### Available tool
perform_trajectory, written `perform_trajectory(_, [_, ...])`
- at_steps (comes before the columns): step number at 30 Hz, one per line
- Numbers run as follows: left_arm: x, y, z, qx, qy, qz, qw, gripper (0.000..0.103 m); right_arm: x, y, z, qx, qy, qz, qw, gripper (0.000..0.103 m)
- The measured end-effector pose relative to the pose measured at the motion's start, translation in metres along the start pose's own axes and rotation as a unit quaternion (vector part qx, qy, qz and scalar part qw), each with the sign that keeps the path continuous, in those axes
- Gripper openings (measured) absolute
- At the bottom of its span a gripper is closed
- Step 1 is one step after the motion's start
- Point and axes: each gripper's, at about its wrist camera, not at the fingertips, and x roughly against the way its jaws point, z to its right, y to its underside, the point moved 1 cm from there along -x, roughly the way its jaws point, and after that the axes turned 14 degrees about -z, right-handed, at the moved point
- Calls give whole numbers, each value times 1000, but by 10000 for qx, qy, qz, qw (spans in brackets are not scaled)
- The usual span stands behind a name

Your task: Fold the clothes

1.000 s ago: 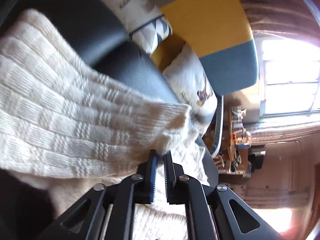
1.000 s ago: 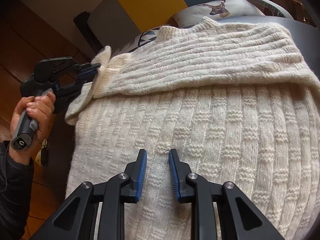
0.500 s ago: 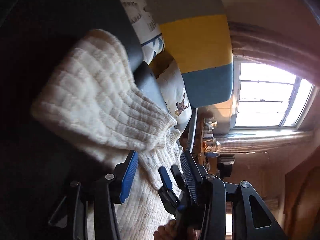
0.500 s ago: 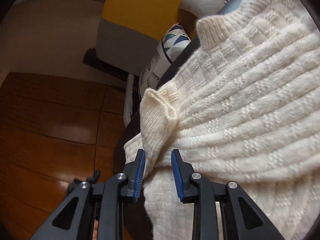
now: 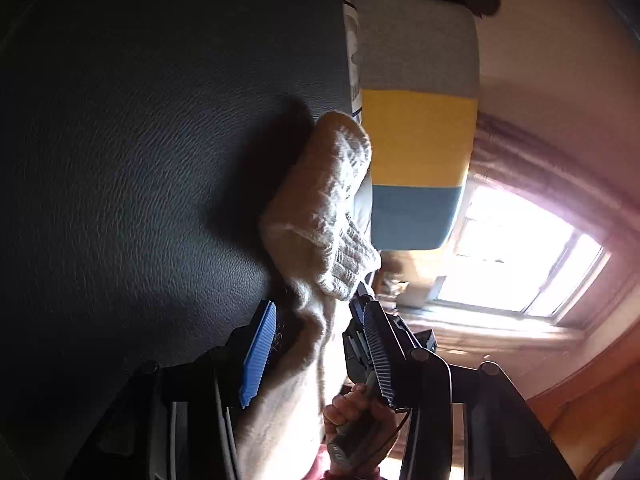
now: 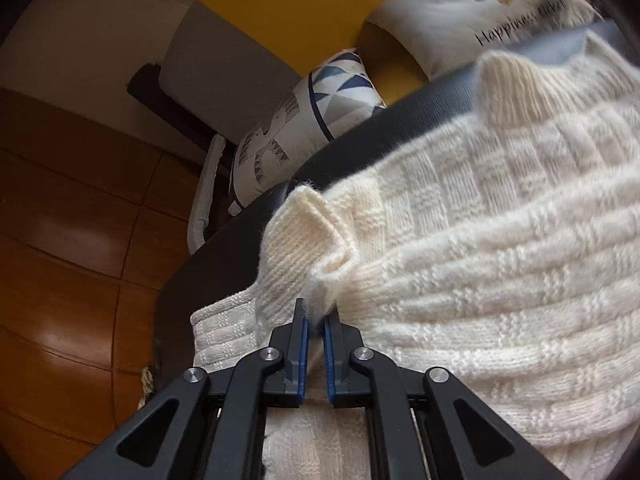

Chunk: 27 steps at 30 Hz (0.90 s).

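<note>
Since half a second ago, the right gripper has been brought together: its blue pads, then apart on either side of the ribbed cuff, are now being pressed onto that cuff. The left gripper is being kept spread wide, as it was then, with knit fabric passing between its fingers and not being gripped.

One cream sweater is being carried by a dark leather-like surface; its sleeve is lying folded across the body, and the cuff is being held near the surface's left edge. Part of the sweater is being cut off at the right and lower borders of the right wrist view. No containers are being shown.

Two cushions are being seen beyond the far edge: one with blue triangles and one with lettering. A grey, yellow and blue panel is standing behind them. From the left wrist view, a hand is being seen around the other gripper's handle, much of it hidden by the near finger. The window is being washed out by glare.
</note>
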Motion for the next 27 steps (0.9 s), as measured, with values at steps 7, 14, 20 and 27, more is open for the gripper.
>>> perform_trajectory(7, [-32,-3,0,601,971,100,9934,46,34,-10,-58,1026,567,57,9931,5])
perform_trajectory(14, [-73,-19,15,759,786,335,9934,46,81,-20,-131,1894,680,406,9787,5])
perform_trajectory(20, [-96,-25,31,576,383,421,9967,46,140,-27,-139,2084,904,954,9692,5])
perform_trajectory(27, [-121,-16,38,376,-103,296,9988,49,212,-21,-47,1277,1141,1453,9745,5])
